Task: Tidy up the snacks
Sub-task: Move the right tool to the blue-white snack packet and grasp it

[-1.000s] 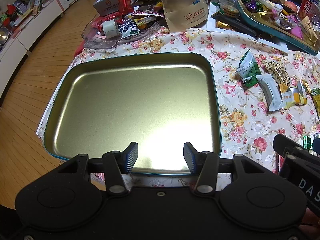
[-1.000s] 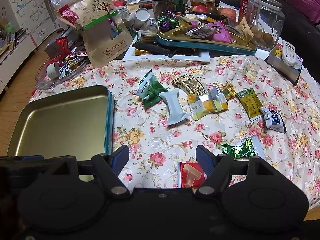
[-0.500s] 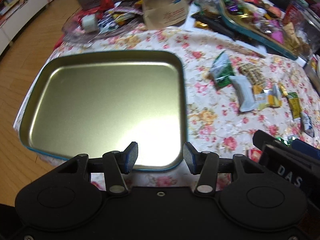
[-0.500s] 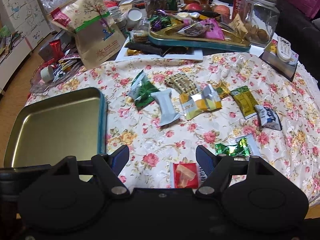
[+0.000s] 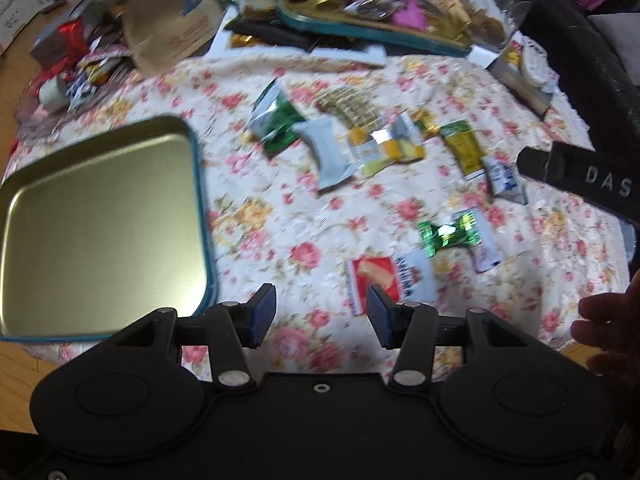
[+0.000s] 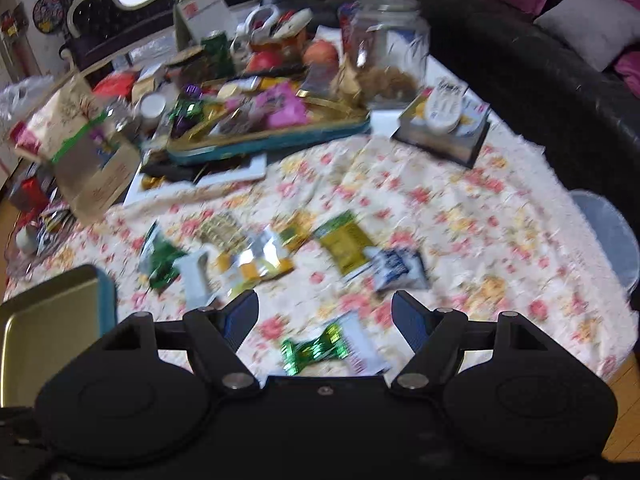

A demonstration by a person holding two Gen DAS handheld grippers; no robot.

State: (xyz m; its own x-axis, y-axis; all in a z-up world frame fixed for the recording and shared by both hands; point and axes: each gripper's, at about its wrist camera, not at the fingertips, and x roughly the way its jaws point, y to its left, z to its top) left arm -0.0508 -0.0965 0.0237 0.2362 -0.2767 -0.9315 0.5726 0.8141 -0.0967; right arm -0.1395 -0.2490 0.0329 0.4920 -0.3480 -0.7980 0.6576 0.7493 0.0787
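Both views are blurred. The left tongs (image 5: 321,316) hang spread and empty above the near edge of the surface (image 5: 280,216), which wears a floral cloth. Just beyond their right finger lies a red-and-white snack packet (image 5: 384,278). The empty gold tin tray (image 5: 100,224) with a teal rim sits at the surface's near-left corner.

The right tongs (image 6: 325,322) are spread too, pinching nothing; a shiny green wrapped candy (image 6: 314,350) lies on a white sachet (image 6: 362,344) between their fingers, near the front edge. Farther toward the middle of the surface lie the other loose snacks: a green packet (image 6: 160,258), a white packet (image 6: 196,276), a yellow-and-silver packet (image 6: 260,262), an olive-gold packet (image 6: 346,244) and a blue-and-white packet (image 6: 398,266). Along the far edge sit a filled teal tray (image 6: 264,144), a glass jar (image 6: 386,52) and a paper bag (image 6: 86,148).
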